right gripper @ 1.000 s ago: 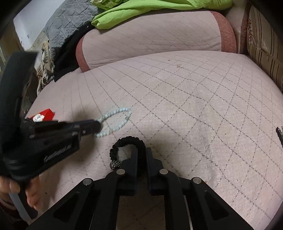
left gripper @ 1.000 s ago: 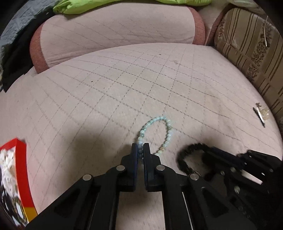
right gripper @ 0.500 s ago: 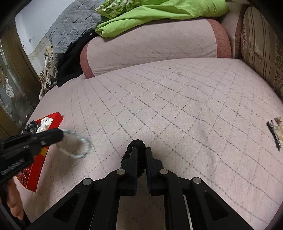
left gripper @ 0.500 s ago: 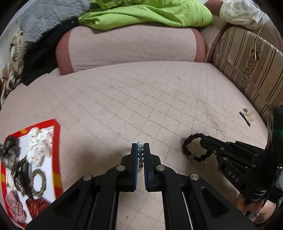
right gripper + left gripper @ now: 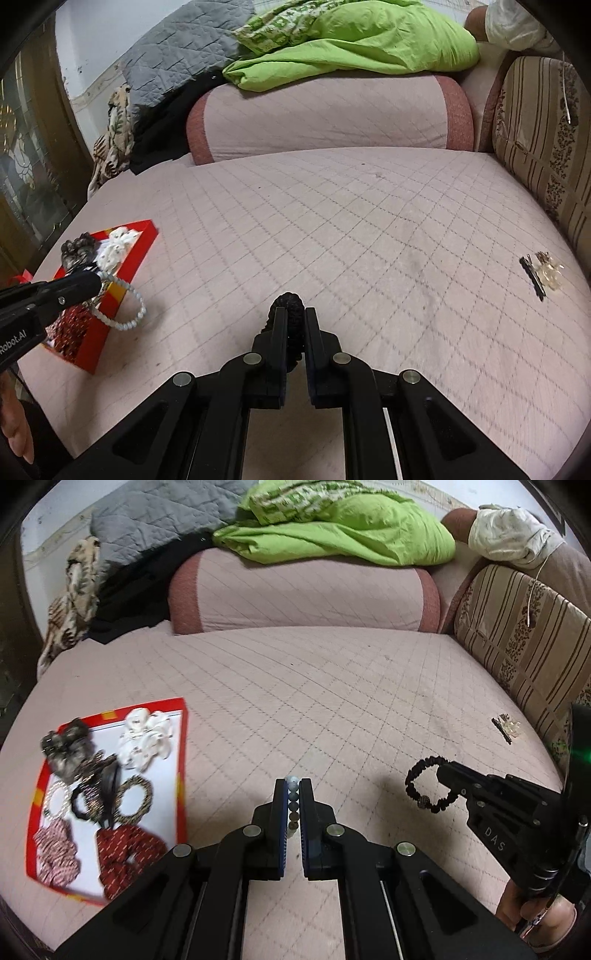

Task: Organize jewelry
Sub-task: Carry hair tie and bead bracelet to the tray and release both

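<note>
A: From the left wrist, the left gripper (image 5: 293,805) pinched the pale bracelet (image 5: 292,801) just beside the red box (image 5: 180,775)'s right edge. It could slip.

B: From the right wrist, the right gripper (image 5: 294,332) clamped the black bracelet (image 5: 291,314) mid-bed; its loop might snag.

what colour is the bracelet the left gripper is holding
Pale blue-white beads; the beaded bracelet hangs from the left gripper, clearest in the right wrist view.

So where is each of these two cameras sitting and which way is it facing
Left wrist: on the left gripper, facing along the quilted pink bed; it pinches a pale bead bracelet, right gripper alongside.
Right wrist: on the right gripper, same direction, pinching a black braided bracelet.
Shared: red tray of scrunchies, both bracelets.
</note>
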Tool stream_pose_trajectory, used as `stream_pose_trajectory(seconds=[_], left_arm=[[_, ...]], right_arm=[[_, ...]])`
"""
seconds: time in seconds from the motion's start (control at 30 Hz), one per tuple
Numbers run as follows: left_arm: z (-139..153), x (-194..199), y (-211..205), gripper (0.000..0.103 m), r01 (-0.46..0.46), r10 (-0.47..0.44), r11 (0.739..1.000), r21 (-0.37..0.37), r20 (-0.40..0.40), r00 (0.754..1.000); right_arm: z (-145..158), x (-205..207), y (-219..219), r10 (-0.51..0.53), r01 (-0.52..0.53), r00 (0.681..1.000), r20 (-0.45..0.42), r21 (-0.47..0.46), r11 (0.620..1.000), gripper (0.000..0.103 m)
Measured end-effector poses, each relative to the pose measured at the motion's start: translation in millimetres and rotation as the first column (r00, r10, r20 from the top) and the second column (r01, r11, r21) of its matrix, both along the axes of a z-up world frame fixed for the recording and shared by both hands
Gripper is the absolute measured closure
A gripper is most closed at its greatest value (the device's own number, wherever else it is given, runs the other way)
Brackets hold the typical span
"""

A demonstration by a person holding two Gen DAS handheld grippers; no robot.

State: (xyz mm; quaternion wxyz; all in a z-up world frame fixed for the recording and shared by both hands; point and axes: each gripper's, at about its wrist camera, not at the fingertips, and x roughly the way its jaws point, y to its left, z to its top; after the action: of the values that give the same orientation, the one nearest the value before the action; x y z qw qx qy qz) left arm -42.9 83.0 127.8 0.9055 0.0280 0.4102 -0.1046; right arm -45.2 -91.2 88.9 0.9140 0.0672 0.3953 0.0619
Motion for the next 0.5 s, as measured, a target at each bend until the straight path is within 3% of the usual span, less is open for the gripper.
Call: stream_pose_trajectory(seconds=[0.5], left_arm=[[26, -61, 23, 0.098, 0.003, 0.001, 0.997, -0.072, 0.057, 0.998]], right_arm=[[27, -62, 29, -0.001, 0.001, 1.0, 0.003, -0.041, 0.999, 0.094]])
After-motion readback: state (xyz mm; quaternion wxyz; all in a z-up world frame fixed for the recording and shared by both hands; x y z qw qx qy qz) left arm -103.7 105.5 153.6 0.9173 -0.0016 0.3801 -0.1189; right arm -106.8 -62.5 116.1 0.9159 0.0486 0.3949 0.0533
